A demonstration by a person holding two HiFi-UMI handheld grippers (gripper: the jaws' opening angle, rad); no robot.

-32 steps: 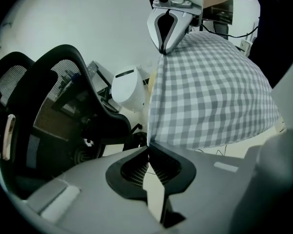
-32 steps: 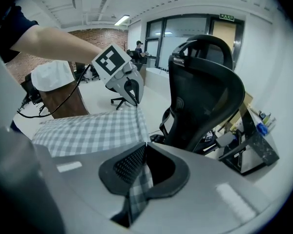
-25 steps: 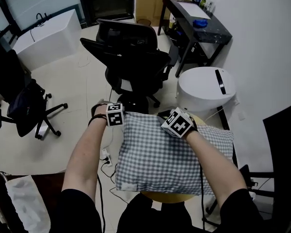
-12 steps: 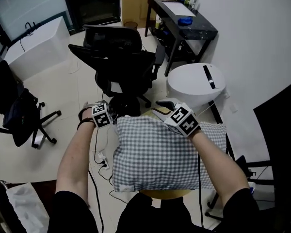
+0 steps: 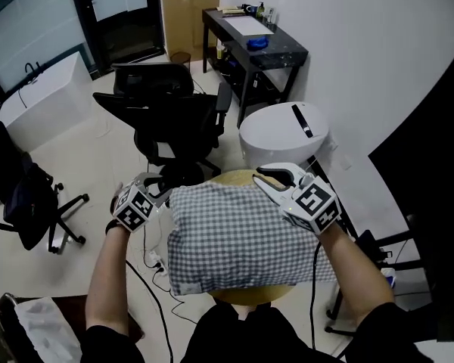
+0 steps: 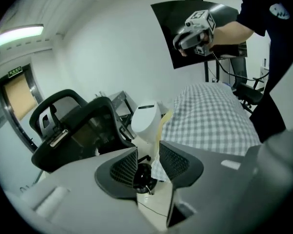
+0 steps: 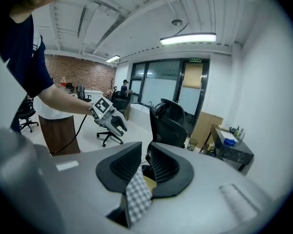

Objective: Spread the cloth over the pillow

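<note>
A blue-and-white checked cloth (image 5: 242, 237) lies spread over the pillow on a round wooden stool (image 5: 250, 297); the pillow itself is hidden beneath it. My left gripper (image 5: 155, 189) hangs in the air just off the cloth's far left corner. Its jaws have just been opening, and in the left gripper view (image 6: 147, 151) only the cloth corner (image 6: 158, 167) shows beyond the gap. My right gripper (image 5: 271, 180) hovers above the far right corner. Its jaws (image 7: 146, 152) have just been closing but stand apart; the cloth (image 7: 136, 194) shows below through the gap, not pinched.
A black office chair (image 5: 166, 116) stands just beyond the stool, with a white round bin (image 5: 284, 134) to its right. A black desk (image 5: 257, 48) is against the far wall. Another dark chair (image 5: 23, 195) is at left, cables (image 5: 155, 255) run on the floor, and a black panel (image 5: 431, 203) is at right.
Both grippers have lifted off the cloth's far edge and their jaws have come apart. The left one has drifted left, clear of the pillow. The cloth stays flat.
</note>
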